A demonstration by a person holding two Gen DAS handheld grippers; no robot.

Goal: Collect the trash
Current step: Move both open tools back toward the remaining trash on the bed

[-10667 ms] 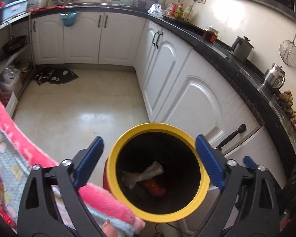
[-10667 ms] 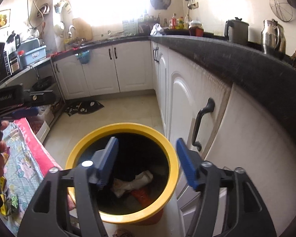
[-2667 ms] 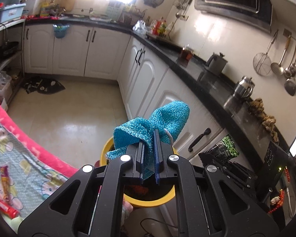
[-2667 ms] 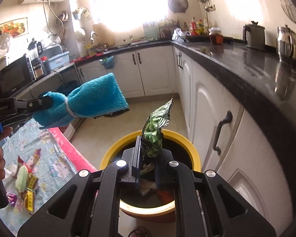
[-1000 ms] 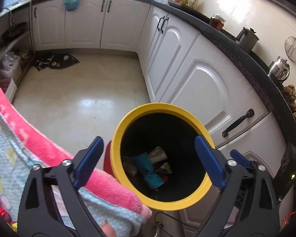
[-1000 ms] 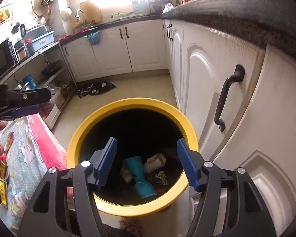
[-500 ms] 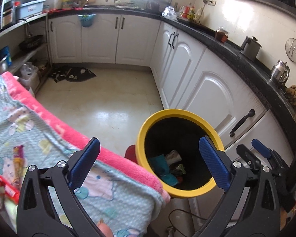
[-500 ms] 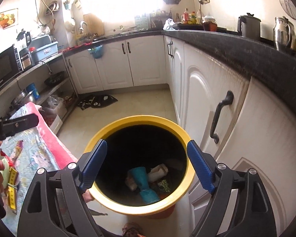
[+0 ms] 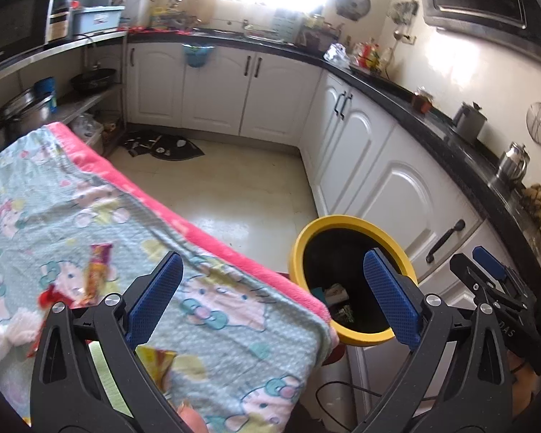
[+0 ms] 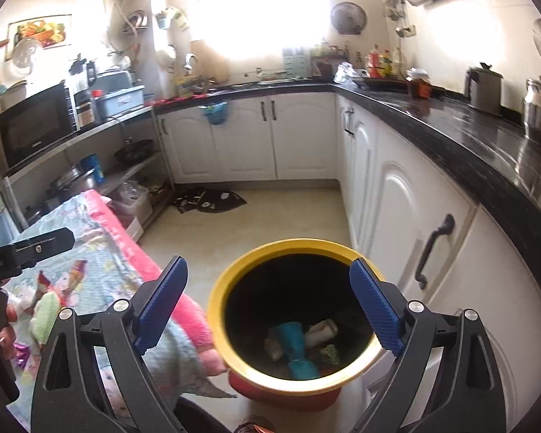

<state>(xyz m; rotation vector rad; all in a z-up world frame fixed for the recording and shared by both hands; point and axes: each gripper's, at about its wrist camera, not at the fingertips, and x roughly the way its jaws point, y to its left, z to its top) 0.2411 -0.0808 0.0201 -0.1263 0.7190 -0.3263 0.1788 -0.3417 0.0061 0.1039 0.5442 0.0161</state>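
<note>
A yellow-rimmed bin (image 9: 299, 241) (image 10: 220, 296) stands on the floor by the white cabinets. Inside lie a teal cloth (image 10: 295, 346), a white wrapper (image 10: 321, 330) and a green packet (image 10: 328, 353). My left gripper (image 9: 270, 297) is open and empty above the corner of a table with a pink-edged cartoon cloth (image 9: 126, 223), left of the bin. Wrappers lie on the cloth: an orange one (image 9: 97, 267), a yellow one (image 9: 155, 359). My right gripper (image 10: 268, 310) is open and empty over the bin. It also shows in the left wrist view (image 9: 487, 278).
White cabinets (image 10: 396, 209) under a black counter (image 10: 487, 144) run along the right, with kettles (image 10: 537, 108). A dark mat (image 10: 209, 198) lies on the floor. Shelves with pots (image 9: 29, 112) stand at the left. More wrappers (image 10: 47, 310) lie on the cloth.
Both grippers let go of the teal cloth and green packet into the bin. In the last second both pulled up and back; the left swung left over the table.
</note>
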